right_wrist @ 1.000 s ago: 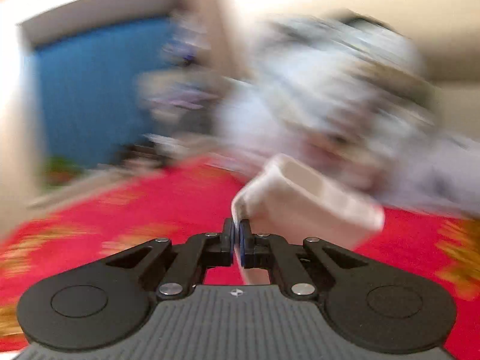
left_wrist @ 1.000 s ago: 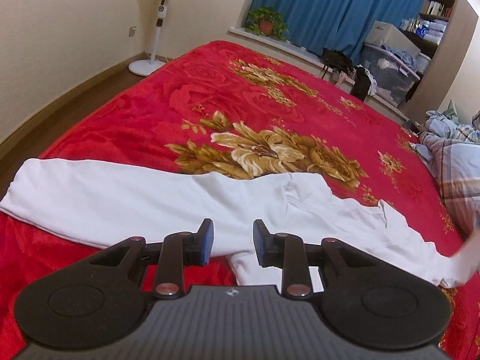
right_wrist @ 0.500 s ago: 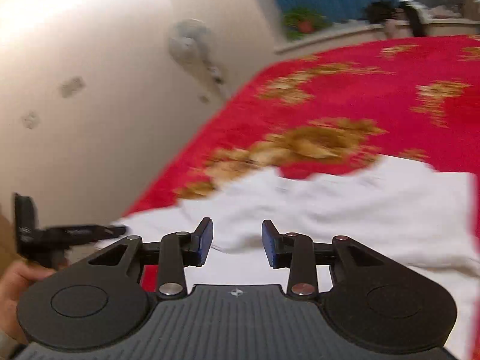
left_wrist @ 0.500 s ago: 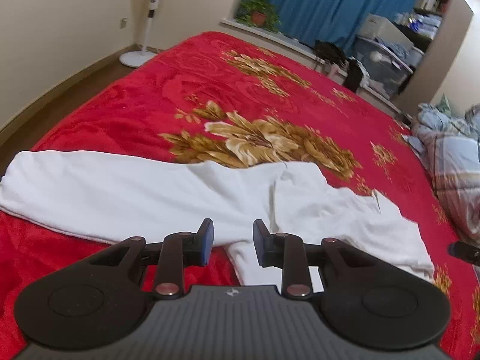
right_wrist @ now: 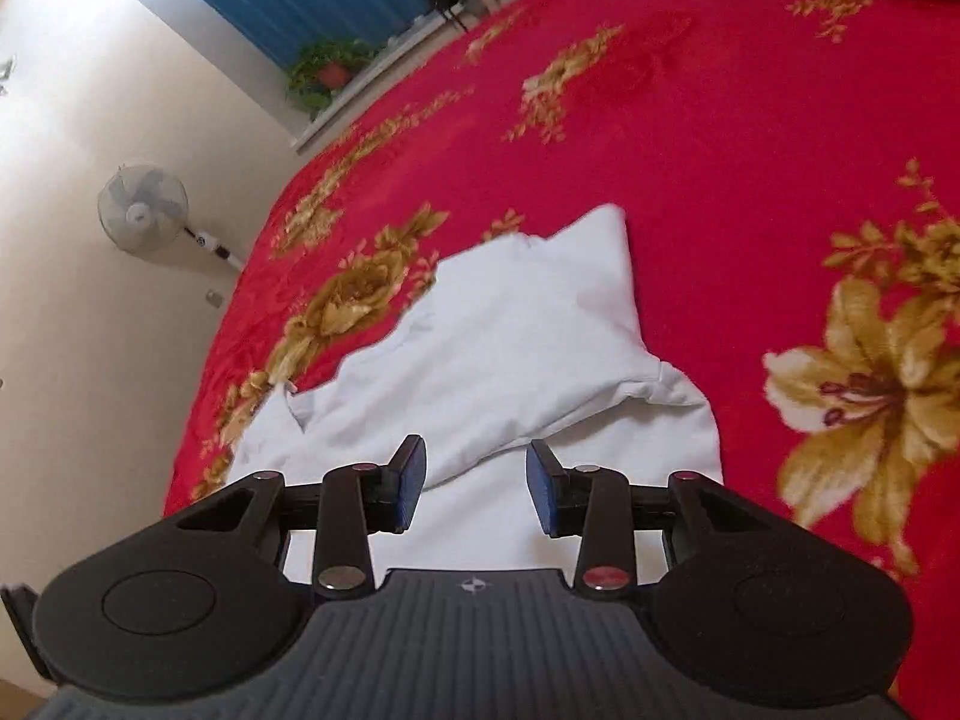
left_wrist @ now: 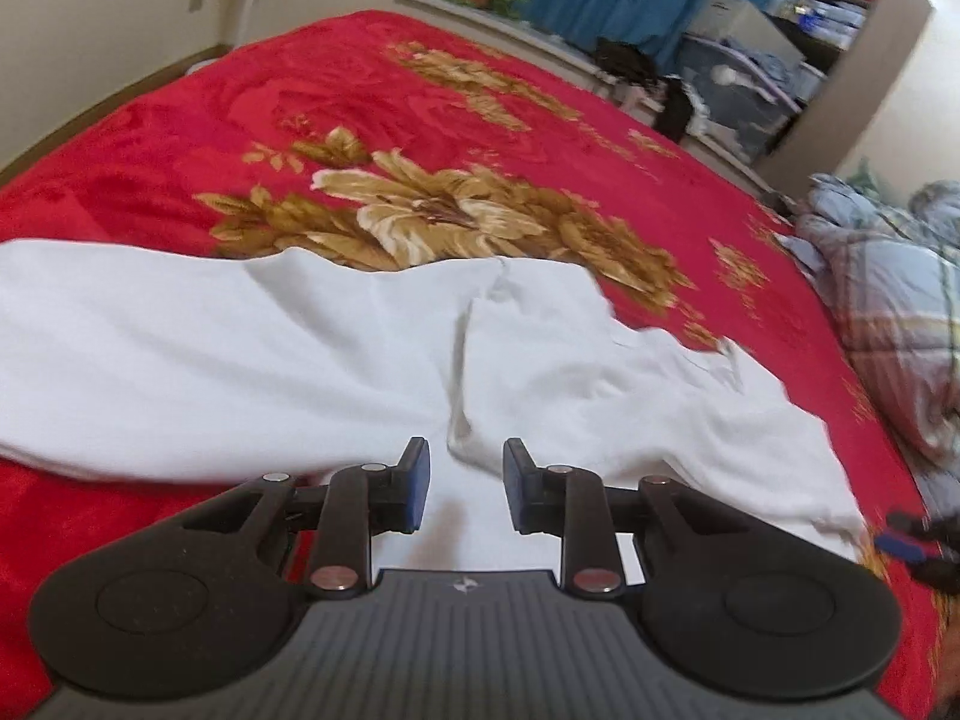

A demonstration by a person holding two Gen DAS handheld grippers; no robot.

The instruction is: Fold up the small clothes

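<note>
— Since a second ago, right gripper (right_wrist: 475,476) let go of the white garment (left_wrist: 336,354); its jaws hang parted.
— Left gripper (left_wrist: 465,483)?
— Parted, empty. Garment sprawls on the red bed (left_wrist: 372,96); fan (right_wrist: 142,208) at ten o'clock.

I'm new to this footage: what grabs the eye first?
A white garment lies spread, partly folded, across the near edge of a red floral blanket. Both the left gripper and the right gripper hang open just over the cloth, gripping nothing.

Both claws (left_wrist: 462,483) (right_wrist: 476,489) apart, seemingly empty
</note>
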